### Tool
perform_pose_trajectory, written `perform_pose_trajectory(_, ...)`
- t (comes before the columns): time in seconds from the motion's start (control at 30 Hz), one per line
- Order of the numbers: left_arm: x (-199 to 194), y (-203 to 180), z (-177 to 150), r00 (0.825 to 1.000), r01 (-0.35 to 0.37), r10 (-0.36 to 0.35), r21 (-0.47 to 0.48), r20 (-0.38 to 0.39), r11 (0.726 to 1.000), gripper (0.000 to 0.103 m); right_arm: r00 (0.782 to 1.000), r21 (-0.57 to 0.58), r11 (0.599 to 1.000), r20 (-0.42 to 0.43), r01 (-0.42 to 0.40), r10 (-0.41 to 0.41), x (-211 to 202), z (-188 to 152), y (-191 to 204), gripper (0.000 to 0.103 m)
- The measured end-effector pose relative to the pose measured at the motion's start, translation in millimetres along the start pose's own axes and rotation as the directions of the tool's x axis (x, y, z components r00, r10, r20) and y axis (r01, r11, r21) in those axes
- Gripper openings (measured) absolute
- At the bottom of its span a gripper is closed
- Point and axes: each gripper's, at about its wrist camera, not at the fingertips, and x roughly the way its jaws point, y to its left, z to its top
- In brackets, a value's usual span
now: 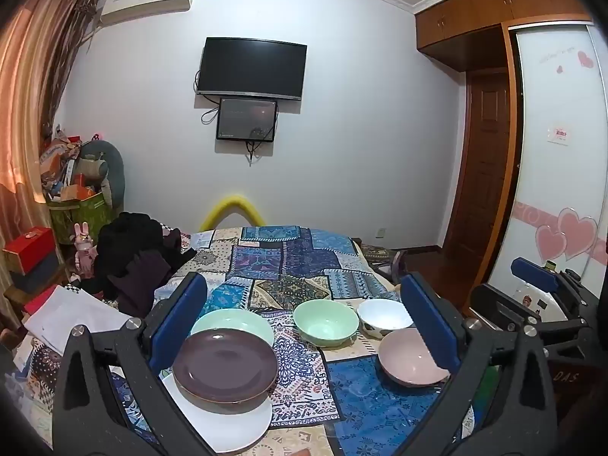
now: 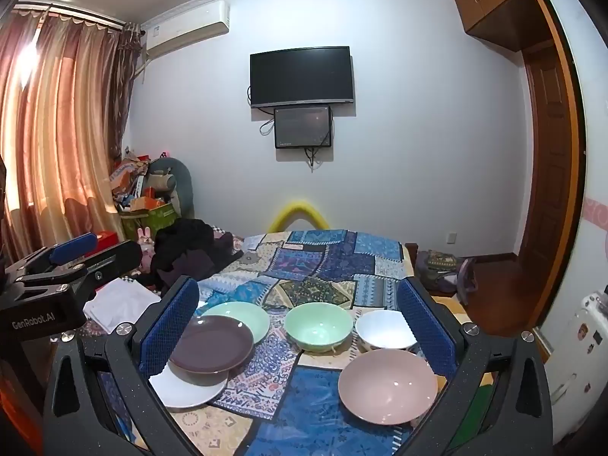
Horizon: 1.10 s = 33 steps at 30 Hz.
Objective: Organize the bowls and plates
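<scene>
Plates and bowls sat on a bed covered with a blue patchwork quilt (image 1: 304,262). On the left, a purple plate (image 1: 225,368) lay on top of a white plate (image 1: 228,427) and overlapped the near rim of a pale green plate (image 1: 235,323) behind it. To the right, well apart from the plates, stood a green bowl (image 1: 325,323), a white bowl (image 1: 383,317) just beside it, and a pink bowl (image 1: 408,357) nearest; all bowls looked empty. Dark clothing (image 1: 136,258) and white papers (image 1: 76,313) cluttered the bed's left side, near the plates. Left hand-held gripper (image 1: 304,326) had its jaws spread wide, nothing between them, hovering short of the dishes. Right hand-held gripper (image 2: 298,326) was likewise spread, pinching nothing. A TV (image 1: 251,68) hung on the far wall.
</scene>
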Motion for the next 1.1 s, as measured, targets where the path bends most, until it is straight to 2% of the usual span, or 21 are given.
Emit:
perform_pose_trajectory(0.3,1,0,6,1.000,0.010,-0.010,0.002,-0.010,1.000,0.103,1.000,-0.002,1.000,0.003,0.003,-0.003,0,-2,-1,0.103)
perform_pose_trajectory(1.1,3,5,-2,1.000,0.020,-0.020,-0.014,-0.008,1.000,0.103,1.000,0.007,1.000,0.015,0.003,-0.003,-8,9,0,0.103)
